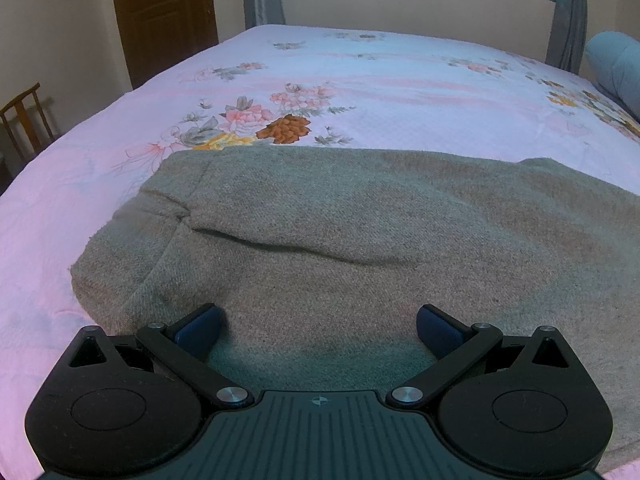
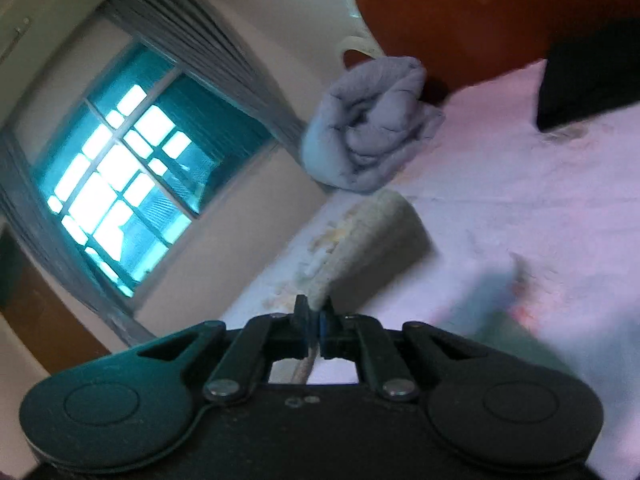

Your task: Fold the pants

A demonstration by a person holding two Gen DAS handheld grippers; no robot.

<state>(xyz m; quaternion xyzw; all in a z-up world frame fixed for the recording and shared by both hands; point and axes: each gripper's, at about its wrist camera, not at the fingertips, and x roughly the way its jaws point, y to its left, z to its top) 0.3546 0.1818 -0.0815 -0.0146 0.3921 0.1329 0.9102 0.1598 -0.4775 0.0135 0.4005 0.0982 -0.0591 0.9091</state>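
Grey-brown knitted pants (image 1: pixel 340 232) lie spread flat on the pink flowered bedsheet (image 1: pixel 360 76), filling the lower half of the left wrist view. My left gripper (image 1: pixel 318 330) is open and empty, low over the near part of the pants. My right gripper (image 2: pixel 314 318) is shut on an edge of the pants (image 2: pixel 368 240) and holds it lifted off the bed; the cloth runs up and away from the jaws. The right wrist view is tilted and blurred.
A rolled grey blanket (image 2: pixel 368 128) lies at the head of the bed by the brown headboard (image 2: pixel 480 12). A dark pillow (image 2: pixel 588 88) sits at the right. A window with curtains (image 2: pixel 120 176), a wooden door (image 1: pixel 160 20) and a chair (image 1: pixel 24 120) surround the bed.
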